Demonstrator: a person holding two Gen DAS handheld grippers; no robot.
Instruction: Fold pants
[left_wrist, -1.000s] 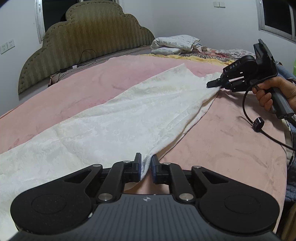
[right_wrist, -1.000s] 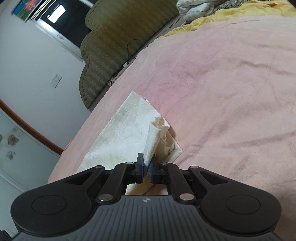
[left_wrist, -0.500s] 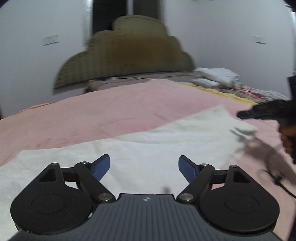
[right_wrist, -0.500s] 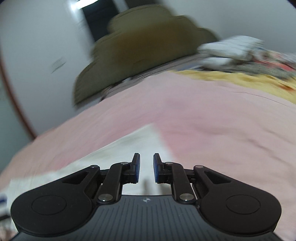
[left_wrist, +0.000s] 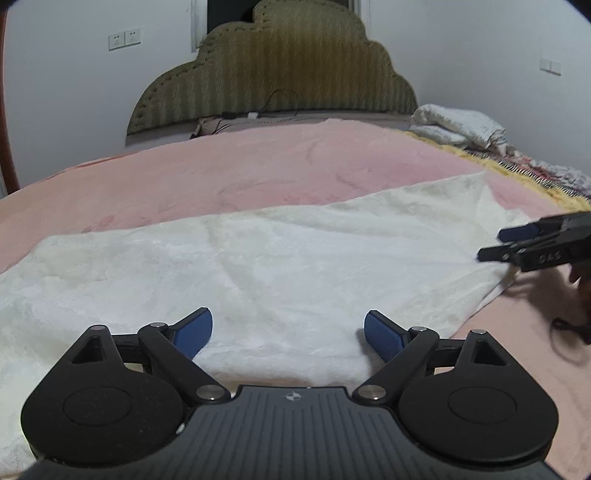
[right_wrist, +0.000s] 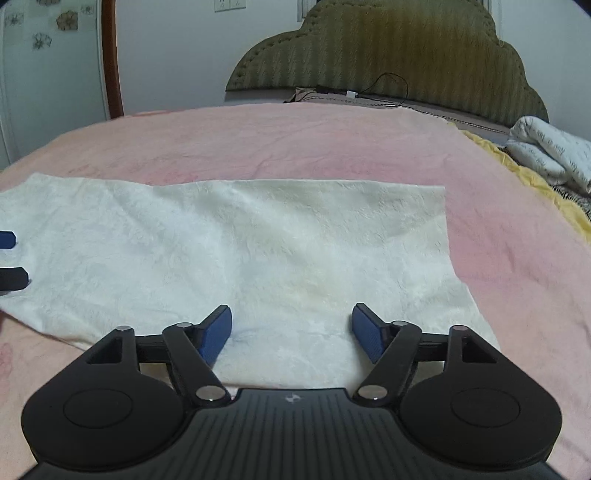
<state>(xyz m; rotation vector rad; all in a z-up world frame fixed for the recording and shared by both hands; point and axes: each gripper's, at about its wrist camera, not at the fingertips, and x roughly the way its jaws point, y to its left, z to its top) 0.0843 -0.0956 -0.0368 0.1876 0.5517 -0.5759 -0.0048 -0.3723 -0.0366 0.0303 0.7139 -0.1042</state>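
Note:
The cream-white pants (left_wrist: 280, 266) lie spread flat across the pink bed cover, seen again in the right wrist view as a wide pale sheet (right_wrist: 258, 251). My left gripper (left_wrist: 288, 334) hovers over their near edge, jaws wide and still opening, with only flat cloth below and nothing gripped. My right gripper (right_wrist: 291, 330) stands over the near edge at the other end, jaws opening, nothing pinched. The right gripper also shows at the right edge (left_wrist: 517, 243), the left gripper's fingertips (right_wrist: 9, 258) at the far left.
The pink bed cover (left_wrist: 258, 173) stretches to an olive padded headboard (left_wrist: 280, 74). Folded white bedding (left_wrist: 458, 125) and a yellow blanket edge (right_wrist: 524, 170) lie at the far right. A cable and charger (right_wrist: 351, 92) rest below the headboard. A door frame (right_wrist: 110, 55) stands on the left.
Both grippers let go of the pants and opened wide. The cloth, lifted and bunched before, now lies flat. Both views rolled level and swung toward the headboard.

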